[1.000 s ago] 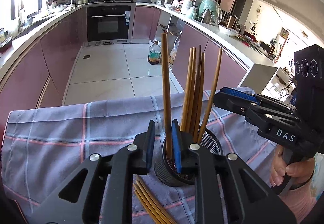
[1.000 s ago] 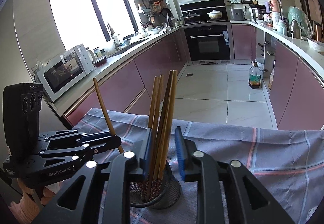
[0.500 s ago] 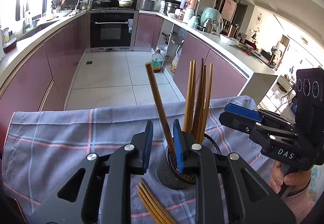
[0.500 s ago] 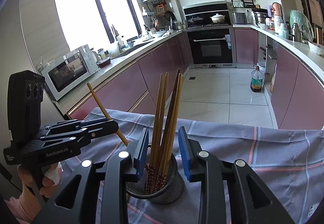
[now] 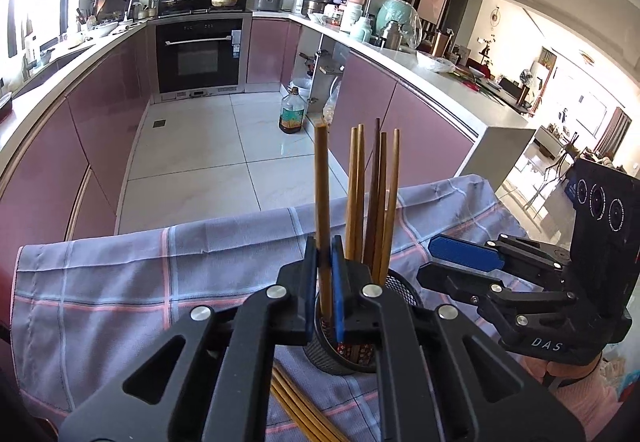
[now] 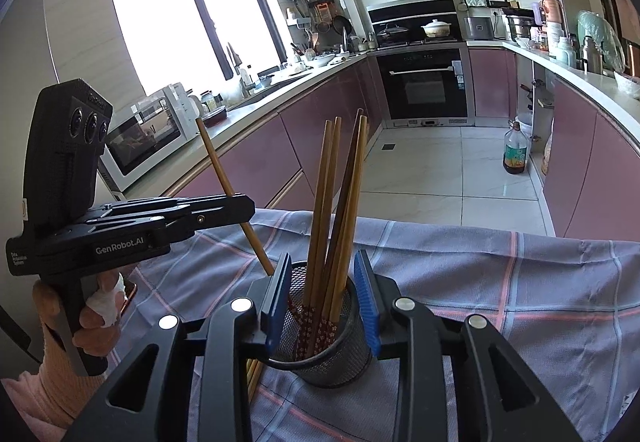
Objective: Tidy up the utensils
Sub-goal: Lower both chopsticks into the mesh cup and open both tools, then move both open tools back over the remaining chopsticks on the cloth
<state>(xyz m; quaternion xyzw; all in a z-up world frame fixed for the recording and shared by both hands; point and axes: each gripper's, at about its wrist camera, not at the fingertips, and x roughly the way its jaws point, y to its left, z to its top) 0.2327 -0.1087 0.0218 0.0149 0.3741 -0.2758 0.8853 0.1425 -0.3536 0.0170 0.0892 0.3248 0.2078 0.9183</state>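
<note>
A black mesh cup (image 6: 320, 346) stands on a checked cloth and holds several wooden chopsticks (image 6: 340, 202). It also shows in the left wrist view (image 5: 344, 350). My left gripper (image 5: 323, 282) is shut on one chopstick (image 5: 322, 202), held near upright with its lower end in the cup; the same gripper (image 6: 240, 202) and chopstick (image 6: 224, 178) show in the right wrist view. My right gripper (image 6: 322, 298) is open, its blue pads (image 6: 365, 302) on either side of the cup's rim. More loose chopsticks (image 5: 296, 410) lie on the cloth by the cup.
The grey cloth with pink and white lines (image 6: 500, 282) covers the table, whose far edge drops to a tiled kitchen floor (image 5: 208, 146). Purple cabinets and counters line both sides. An oil bottle (image 5: 293, 114) stands on the floor.
My left gripper has closed on the single chopstick and brought it more upright at the cup. My right gripper has come lower and closer, its pads now flanking the cup's rim.
</note>
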